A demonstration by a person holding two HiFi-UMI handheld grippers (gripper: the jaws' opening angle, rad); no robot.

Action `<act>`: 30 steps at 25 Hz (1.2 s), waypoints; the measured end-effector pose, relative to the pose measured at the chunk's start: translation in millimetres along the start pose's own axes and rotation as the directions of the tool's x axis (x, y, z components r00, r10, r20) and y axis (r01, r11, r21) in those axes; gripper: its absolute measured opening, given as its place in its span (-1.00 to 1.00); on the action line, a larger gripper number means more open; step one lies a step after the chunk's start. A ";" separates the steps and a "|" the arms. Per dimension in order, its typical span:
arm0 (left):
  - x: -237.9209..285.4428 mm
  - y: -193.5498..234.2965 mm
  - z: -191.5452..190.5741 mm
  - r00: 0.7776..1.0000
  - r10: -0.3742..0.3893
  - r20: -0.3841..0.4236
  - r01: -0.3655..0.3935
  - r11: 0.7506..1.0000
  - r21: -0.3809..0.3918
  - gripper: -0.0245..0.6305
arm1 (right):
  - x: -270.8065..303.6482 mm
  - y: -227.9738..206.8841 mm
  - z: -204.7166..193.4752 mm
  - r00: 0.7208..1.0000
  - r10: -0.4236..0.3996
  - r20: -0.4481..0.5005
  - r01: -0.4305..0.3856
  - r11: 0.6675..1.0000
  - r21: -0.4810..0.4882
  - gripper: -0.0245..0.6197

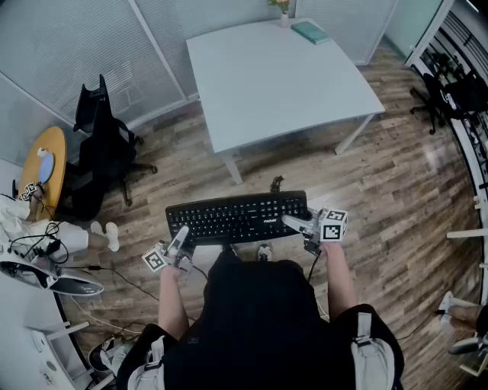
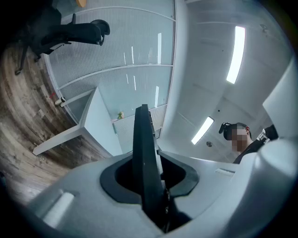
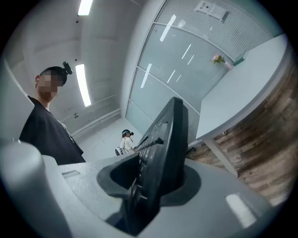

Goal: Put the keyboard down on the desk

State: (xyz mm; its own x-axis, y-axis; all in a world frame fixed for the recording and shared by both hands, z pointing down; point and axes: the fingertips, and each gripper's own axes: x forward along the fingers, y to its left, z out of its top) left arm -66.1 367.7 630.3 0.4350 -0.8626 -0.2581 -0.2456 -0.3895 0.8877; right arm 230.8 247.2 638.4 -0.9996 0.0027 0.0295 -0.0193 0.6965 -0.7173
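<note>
Here, a person stands on a wooden floor holding a black keyboard [image 1: 238,217] in the air at about waist height, one two-jaw gripper in each hand. The left gripper [image 1: 181,238] has its jaws clamped on the keyboard's left end, and the left gripper view shows the thin dark edge of the keyboard pinched between them. The right gripper [image 1: 296,223] has its jaws closed on the right end, with the rows of keys running away from its camera. The keyboard lies roughly level, keys facing up, stretched between the two grippers. It touches nothing else.

Ahead of the person stands a white desk [image 1: 274,76] – well apart from the keyboard, with bare floor between them. At the desk's far edge sit a teal book [image 1: 310,32] and, just beside it, a small vase of flowers [image 1: 284,11]. To the left, a black office chair [image 1: 99,145] stands near a round wooden table [image 1: 42,167].
</note>
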 end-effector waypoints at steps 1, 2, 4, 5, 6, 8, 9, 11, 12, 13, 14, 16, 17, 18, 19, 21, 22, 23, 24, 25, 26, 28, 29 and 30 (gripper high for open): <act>0.2 0.1 0.7 1.000 0.000 0.001 0.000 1.000 0.000 -0.62 | 0.6 0.7 1.1 1.000 -0.001 0.000 0.001 1.000 0.001 -0.50; 0.4 0.2 1.4 1.000 -0.001 0.002 0.001 1.000 0.000 -0.62 | 1.1 1.3 2.1 1.000 -0.003 -0.001 0.003 1.000 0.002 -0.50; 1.1 0.6 2.7 1.000 -0.005 0.001 0.005 1.000 0.001 -0.62 | 1.8 1.8 3.3 1.000 -0.007 -0.001 0.007 1.000 0.003 -0.50; 1.4 0.8 3.2 1.000 -0.008 -0.001 0.008 1.000 0.001 -0.62 | 2.1 2.0 3.5 1.000 -0.009 0.000 0.009 1.000 0.003 -0.50; 1.7 1.1 3.6 1.000 -0.011 -0.004 0.011 1.000 0.001 -0.62 | 2.4 2.3 3.4 1.000 -0.012 0.000 0.012 1.000 0.003 -0.50; 2.1 2.3 5.0 1.000 -0.016 -0.008 0.016 1.000 0.004 -0.62 | 3.0 2.3 3.0 1.000 -0.015 0.002 0.015 1.000 0.002 -0.50; 3.0 2.6 6.2 1.000 -0.018 -0.010 0.018 1.000 0.006 -0.62 | 3.4 1.9 3.0 1.000 -0.016 0.002 0.016 1.000 0.002 -0.50; 5.9 2.5 9.8 1.000 -0.024 -0.013 0.024 1.000 0.004 -0.62 | 5.1 0.7 4.5 1.000 -0.020 0.001 0.020 1.000 0.003 -0.50; 6.9 3.2 12.9 1.000 -0.025 -0.015 0.025 1.000 0.001 -0.62 | 7.5 -0.1 5.9 1.000 -0.024 0.000 0.024 1.000 0.004 -0.50; 6.9 4.6 16.9 1.000 -0.025 -0.017 0.025 1.000 -0.001 -0.62 | 11.1 -1.1 7.0 1.000 -0.028 -0.001 0.028 1.000 0.007 -0.49; 6.0 6.3 20.8 1.000 -0.024 -0.020 0.024 1.000 -0.002 -0.62 | 15.1 -2.0 7.2 0.999 -0.034 -0.003 0.034 0.999 0.010 -0.49; 3.3 8.9 24.2 0.999 -0.020 -0.026 0.020 1.000 -0.006 -0.62 | 19.5 -2.1 4.7 0.999 -0.043 -0.010 0.043 0.999 0.017 -0.48; 2.7 10.2 25.7 0.999 -0.020 -0.029 0.020 1.000 -0.008 -0.62 | 21.2 -1.8 3.7 0.999 -0.047 -0.012 0.047 0.999 0.018 -0.48; 2.4 12.8 31.0 0.999 -0.021 -0.033 0.021 1.000 -0.013 -0.62 | 26.4 -2.1 4.7 0.999 -0.053 -0.012 0.054 0.998 0.020 -0.48; 2.1 17.2 41.0 0.999 -0.022 -0.036 0.022 1.000 -0.019 -0.62 | 35.9 -3.4 7.8 0.998 -0.061 -0.011 0.061 0.998 0.023 -0.48; 0.9 27.8 62.9 0.999 -0.021 -0.041 0.019 0.999 -0.039 -0.62 | 57.0 -6.2 15.5 0.997 -0.078 -0.008 0.078 0.996 0.032 -0.48; 0.5 31.8 70.2 0.999 -0.020 -0.044 0.018 0.999 -0.048 -0.62 | 64.0 -6.9 17.9 0.996 -0.085 -0.008 0.085 0.996 0.034 -0.48; 0.5 34.0 75.5 0.999 -0.020 -0.048 0.017 0.998 -0.055 -0.62 | 68.5 -7.0 19.5 0.996 -0.090 -0.008 0.090 0.995 0.036 -0.48; 1.2 34.7 80.3 0.998 -0.021 -0.052 0.018 0.998 -0.060 -0.62 | 71.8 -6.4 21.5 0.995 -0.095 -0.008 0.095 0.995 0.037 -0.48; 2.4 34.4 85.8 0.998 -0.023 -0.057 0.019 0.998 -0.065 -0.62 | 75.1 -4.9 24.5 0.995 -0.100 -0.006 0.100 0.994 0.038 -0.48; 3.9 33.6 92.2 0.998 -0.025 -0.062 0.021 0.997 -0.068 -0.62 | 79.0 -2.8 28.4 0.994 -0.105 -0.003 0.106 0.994 0.040 -0.48; 6.7 34.0 105.6 0.997 -0.033 -0.073 0.028 0.997 -0.070 -0.62 | 88.1 0.0 35.1 0.993 -0.120 0.006 0.120 0.992 0.043 -0.48; 7.7 35.7 111.5 0.996 -0.038 -0.078 0.032 0.997 -0.072 -0.62 | 92.5 -0.1 37.0 0.992 -0.127 0.010 0.126 0.991 0.043 -0.48; 8.4 37.9 116.6 0.996 -0.041 -0.083 0.035 0.997 -0.074 -0.62 | 96.6 -0.7 38.2 0.991 -0.133 0.014 0.132 0.990 0.043 -0.48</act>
State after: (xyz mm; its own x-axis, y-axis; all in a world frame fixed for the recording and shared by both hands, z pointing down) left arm -172.7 308.0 617.3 0.5152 -0.8160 -0.2620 -0.1653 -0.3946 0.9039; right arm 133.4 219.5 615.2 -0.9883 -0.1004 0.1148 -0.1524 0.6594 -0.7362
